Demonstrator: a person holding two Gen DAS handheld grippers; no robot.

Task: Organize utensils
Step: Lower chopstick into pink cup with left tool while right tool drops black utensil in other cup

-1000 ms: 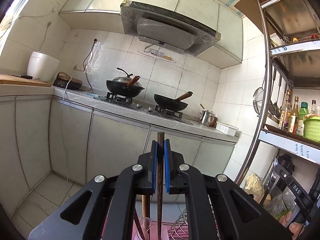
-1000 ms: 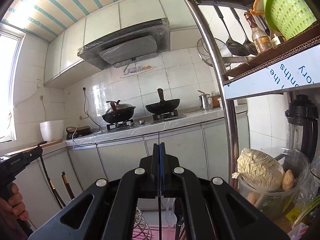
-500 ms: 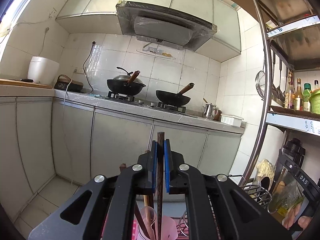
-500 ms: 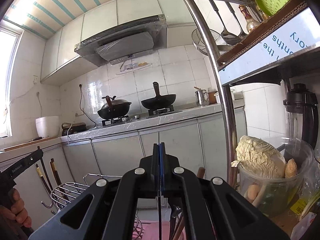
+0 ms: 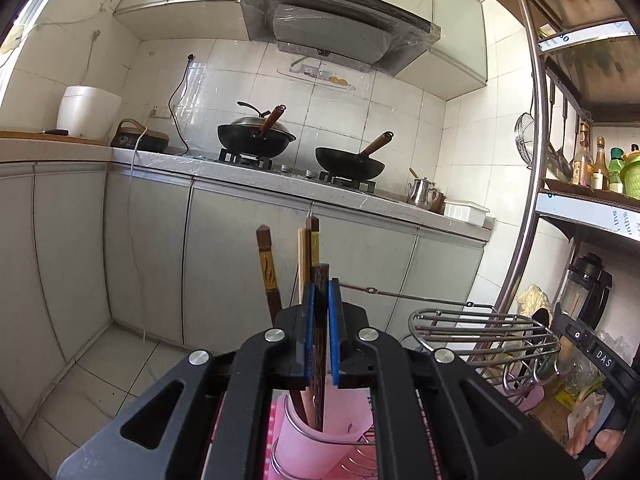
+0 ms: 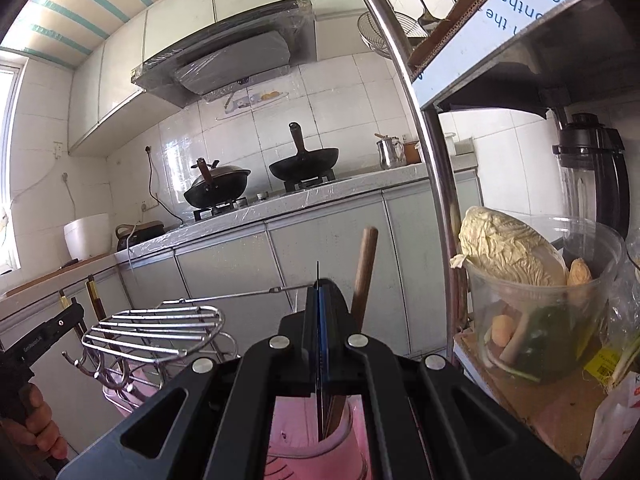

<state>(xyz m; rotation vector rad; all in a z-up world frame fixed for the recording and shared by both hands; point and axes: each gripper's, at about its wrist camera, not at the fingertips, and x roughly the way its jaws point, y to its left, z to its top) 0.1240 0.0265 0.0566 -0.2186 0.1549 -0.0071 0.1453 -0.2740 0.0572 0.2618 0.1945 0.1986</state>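
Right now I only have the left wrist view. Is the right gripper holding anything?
Observer: Yes. The right gripper is shut on a thin dark utensil, seen edge on. I cannot tell what kind it is.
Operator: Where does its lower end go?
Observer: Down into a pink cup directly under the gripper.
Operator: Is anything else standing there?
Observer: A round wooden handle sticks up just beyond the gripper, leaning slightly right. It seems to rise from that same cup, though its base is hidden.
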